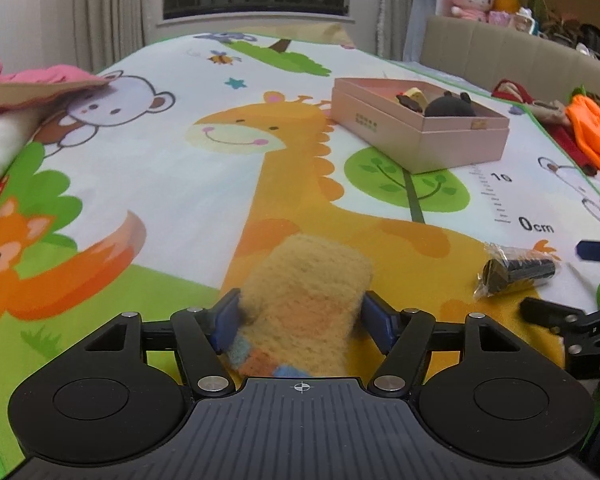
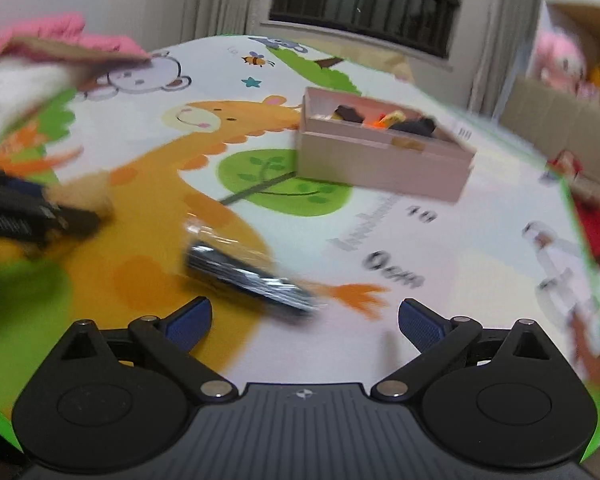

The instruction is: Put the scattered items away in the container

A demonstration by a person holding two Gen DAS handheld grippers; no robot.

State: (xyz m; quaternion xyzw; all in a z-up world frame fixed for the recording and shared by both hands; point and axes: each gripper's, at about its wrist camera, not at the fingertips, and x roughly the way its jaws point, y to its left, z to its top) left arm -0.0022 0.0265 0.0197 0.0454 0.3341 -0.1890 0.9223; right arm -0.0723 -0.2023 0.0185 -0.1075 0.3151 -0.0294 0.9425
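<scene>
Left hand-held gripper (image 1: pixel 300 322) pinching one fuzzy yellow knitted toy (image 1: pixel 306 292), right hand-held gripper (image 2: pixel 304 320) spread, one plastic-wrapped black cylinder (image 2: pixel 248 276), one open pink cardboard box (image 1: pixel 440 140) on cartoon giraffe play mat (image 1: pixel 160 184)

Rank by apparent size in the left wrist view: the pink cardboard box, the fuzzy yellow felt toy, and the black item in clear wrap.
1. Fuzzy yellow felt toy, though it is gripped right at the lens, which inflates it.
2. Pink cardboard box, farther off on the mat and probably bigger in reality.
3. Black item in clear wrap, plainly smallest.
</scene>
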